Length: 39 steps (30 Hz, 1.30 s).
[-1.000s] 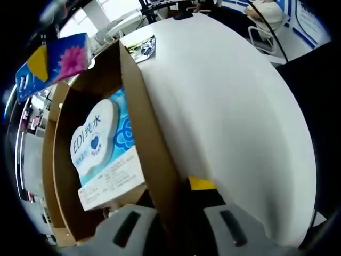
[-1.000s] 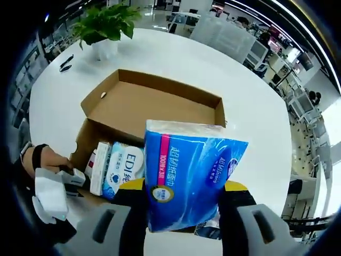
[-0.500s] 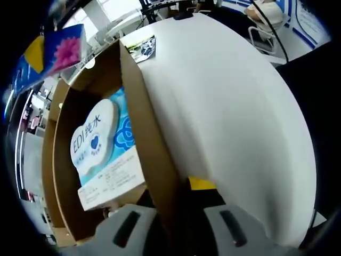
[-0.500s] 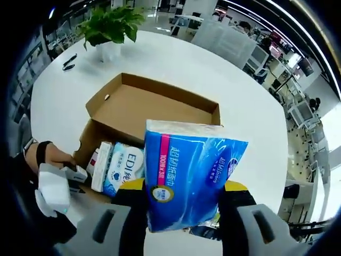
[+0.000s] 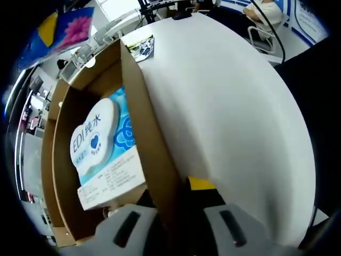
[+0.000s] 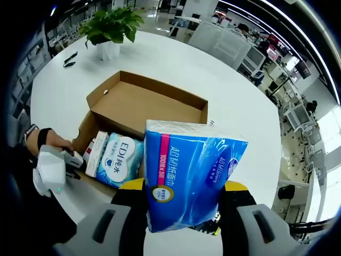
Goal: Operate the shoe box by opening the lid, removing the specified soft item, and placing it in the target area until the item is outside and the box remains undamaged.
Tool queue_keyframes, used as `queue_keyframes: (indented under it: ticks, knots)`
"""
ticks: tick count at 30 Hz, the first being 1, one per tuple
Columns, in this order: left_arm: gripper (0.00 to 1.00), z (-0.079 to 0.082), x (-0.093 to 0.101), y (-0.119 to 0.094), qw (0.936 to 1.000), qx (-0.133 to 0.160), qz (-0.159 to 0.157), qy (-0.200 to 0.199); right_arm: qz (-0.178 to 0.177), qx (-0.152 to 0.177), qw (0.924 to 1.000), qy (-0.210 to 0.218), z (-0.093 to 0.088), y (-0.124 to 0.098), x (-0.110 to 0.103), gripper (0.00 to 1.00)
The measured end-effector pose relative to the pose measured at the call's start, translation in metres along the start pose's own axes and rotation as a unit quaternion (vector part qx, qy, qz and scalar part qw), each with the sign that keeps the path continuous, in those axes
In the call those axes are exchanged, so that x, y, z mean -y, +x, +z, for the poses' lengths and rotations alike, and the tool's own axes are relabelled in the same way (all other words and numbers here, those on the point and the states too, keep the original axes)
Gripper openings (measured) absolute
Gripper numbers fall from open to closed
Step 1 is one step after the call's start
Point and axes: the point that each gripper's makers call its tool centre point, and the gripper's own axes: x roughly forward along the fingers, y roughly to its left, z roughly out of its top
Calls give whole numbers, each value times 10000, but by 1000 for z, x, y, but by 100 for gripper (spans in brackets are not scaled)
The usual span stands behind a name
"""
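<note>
The white tabletop [image 6: 234,101] now lies further below you, since your right claw [image 6: 182,213] has risen with the blue tissue pack [image 6: 189,178] clamped between its jaws, clear above the open shoe box [image 6: 141,109]. Your left claw [image 5: 175,226] stays clamped on the box wall [image 5: 152,144], steadying it. The wipes pack [image 5: 101,152] remains inside; next comes setting the tissues down.

left view: close at shoe box [image 5: 152,160] wall | right view: above it
</note>
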Motion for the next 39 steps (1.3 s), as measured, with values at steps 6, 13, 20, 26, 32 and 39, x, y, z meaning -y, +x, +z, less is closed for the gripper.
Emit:
queue_keyframes:
  ticks: [6,13,20,26,32,39]
  knots:
    - [8,-3,-14,6,10000,8,-16,-4,-125,-32,9994,-319,-16,-4,8,52]
    - [8,-2,-7,5,10000,-10,-9,-16,-139,-74,9994,-314,-28,-6,20,52]
    - [8,0,-2,4,10000,-4,-14,-19,-157,-118,9993,-319,-39,-10,28,52]
    - [7,3,-1,3,10000,-16,-11,-27,-193,-158,9993,-262,-49,-14,42,52]
    - [7,4,1,2,10000,-12,-9,-30,-227,-201,9992,-259,-58,-19,52,52]
    - [7,5,5,0,10000,-13,-12,-40,-251,-259,9990,-251,-70,-19,62,52]
